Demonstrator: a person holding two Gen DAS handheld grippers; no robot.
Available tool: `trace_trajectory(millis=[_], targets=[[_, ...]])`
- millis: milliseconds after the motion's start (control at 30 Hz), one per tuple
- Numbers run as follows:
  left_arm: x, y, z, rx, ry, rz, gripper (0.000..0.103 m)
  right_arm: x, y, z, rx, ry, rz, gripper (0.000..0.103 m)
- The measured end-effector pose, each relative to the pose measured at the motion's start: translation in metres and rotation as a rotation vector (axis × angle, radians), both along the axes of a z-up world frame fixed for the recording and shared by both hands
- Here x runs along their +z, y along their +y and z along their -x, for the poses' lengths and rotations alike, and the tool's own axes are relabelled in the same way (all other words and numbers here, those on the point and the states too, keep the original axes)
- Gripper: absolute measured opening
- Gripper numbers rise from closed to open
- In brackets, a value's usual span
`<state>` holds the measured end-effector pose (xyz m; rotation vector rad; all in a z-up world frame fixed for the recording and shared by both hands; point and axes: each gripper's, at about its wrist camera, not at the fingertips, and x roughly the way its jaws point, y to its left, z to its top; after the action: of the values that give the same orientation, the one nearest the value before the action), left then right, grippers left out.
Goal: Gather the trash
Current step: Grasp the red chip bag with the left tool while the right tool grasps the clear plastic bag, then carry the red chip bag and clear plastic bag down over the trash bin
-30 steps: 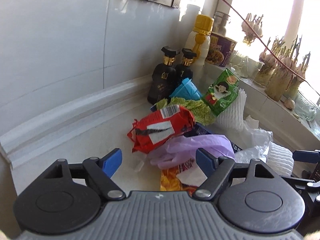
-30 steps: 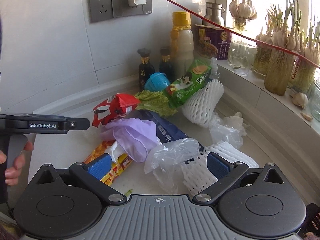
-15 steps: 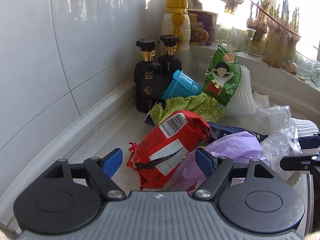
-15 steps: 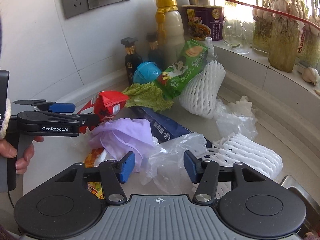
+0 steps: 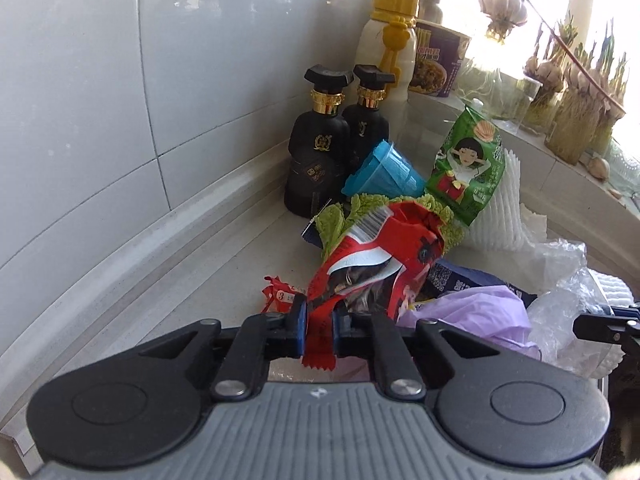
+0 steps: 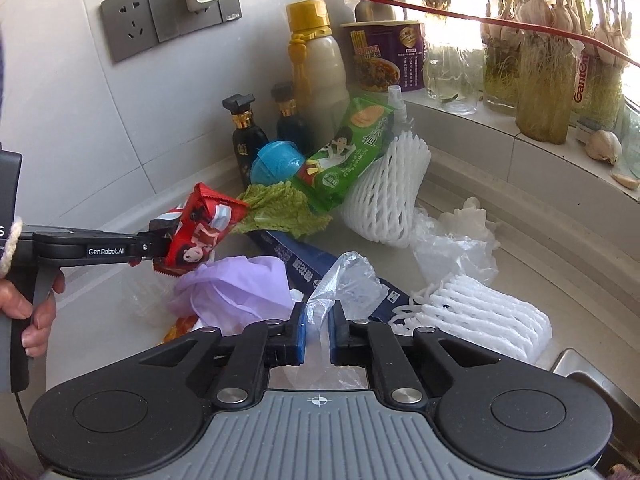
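A: Where does the red wrapper [image 5: 376, 256] sit, and which way does it run?

B: It is pinched at its near end by the left gripper [image 5: 319, 326], whose blue pads are drawn narrow with the crinkled edge of the wrapper between them. Its long axis runs away from the gripper and upward, the barcode end pointing toward the green leaf [image 5: 336, 216] and the blue cup [image 5: 384, 170]. In the right wrist view the wrapper [image 6: 200, 232] hangs tilted off the gripper tip, above the purple bag [image 6: 240, 284].

A: And the left tool's pose?

B: It reaches in level from the left side of the right wrist view, the person's hand [image 6: 28, 308] wrapped around its handle below.

A: What about the right gripper [image 6: 318, 336]?

B: Its pads are also drawn close, clamped on a clear plastic bag [image 6: 344, 280]. The bag stands up from the pads and leans slightly right, its crumpled top over the dark blue packet [image 6: 308, 264] that lies flat on the counter [image 6: 520, 248], running from the leaf toward the white foam net [image 6: 480, 312].

A: What else lies in the pile?

B: A green snack packet [image 6: 344, 152] leans on another foam net [image 6: 392, 196], its top pointing up toward the right. Two dark bottles [image 5: 320, 148] stand upright against the wall behind the cup, with a yellow-capped bottle [image 6: 316, 56] and a purple noodle cup [image 6: 386, 56] beyond them.
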<state>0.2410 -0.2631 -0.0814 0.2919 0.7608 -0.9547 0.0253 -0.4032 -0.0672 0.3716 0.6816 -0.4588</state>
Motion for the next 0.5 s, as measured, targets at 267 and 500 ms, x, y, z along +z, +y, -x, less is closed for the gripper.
trace_trajectory(millis=[267,500], targets=[[0.028,0.015,0.002,0.039,-0.001,0.067,0.01,0.021,0.006,0.005,0.004,-0.051,0.023,0.005],[0.052,0.042,0.009,0.1,0.003,0.117,0.01,0.047,0.02,0.014,0.017,-0.106,0.039,0.005]])
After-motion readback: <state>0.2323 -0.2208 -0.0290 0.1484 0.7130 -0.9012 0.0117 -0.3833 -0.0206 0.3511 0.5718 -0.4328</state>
